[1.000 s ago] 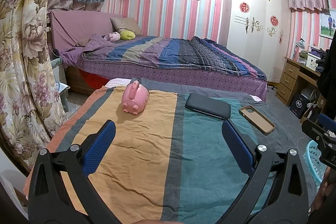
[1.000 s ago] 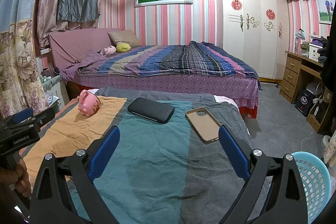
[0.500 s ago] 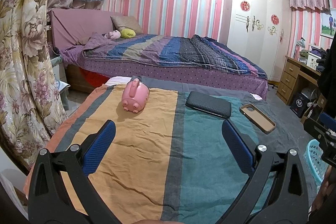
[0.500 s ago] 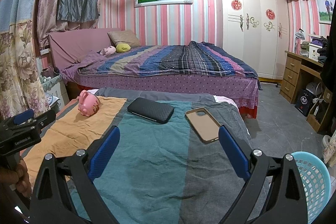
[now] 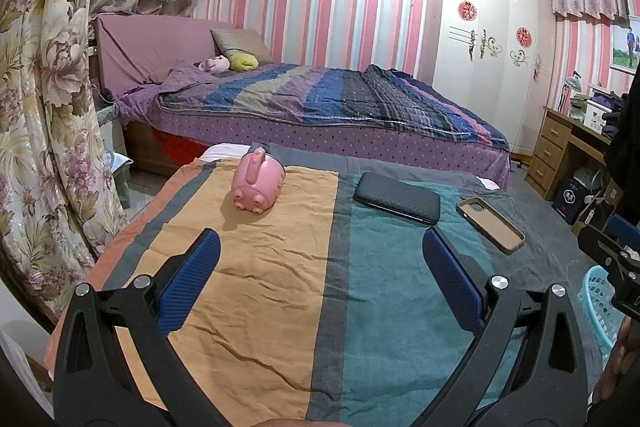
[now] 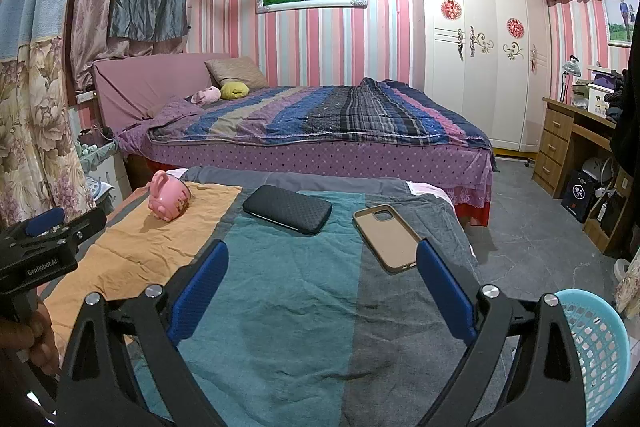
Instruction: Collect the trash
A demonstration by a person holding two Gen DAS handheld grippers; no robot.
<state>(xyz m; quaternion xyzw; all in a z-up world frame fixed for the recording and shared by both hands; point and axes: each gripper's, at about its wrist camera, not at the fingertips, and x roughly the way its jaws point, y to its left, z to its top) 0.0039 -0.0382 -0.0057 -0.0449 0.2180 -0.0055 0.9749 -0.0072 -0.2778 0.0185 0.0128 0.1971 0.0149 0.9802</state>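
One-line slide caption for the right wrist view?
Open right gripper above striped cloth bearing pink piggy bank, black case, phone case.

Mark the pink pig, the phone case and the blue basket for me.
pink pig [image 5: 258, 187], left wrist view, on its round body.
phone case [image 6: 387, 239], right wrist view, on its tan inside.
blue basket [image 6: 600, 351], right wrist view, on its mesh wall.

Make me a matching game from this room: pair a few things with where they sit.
Things:
1. pink pig-shaped toy
2. black textured case
3. tan phone case
4. light blue plastic basket

Places:
A. teal stripe
B. floor, right of the table
C. orange stripe
D. grey stripe

Pairs: 1-C, 2-A, 3-D, 4-B
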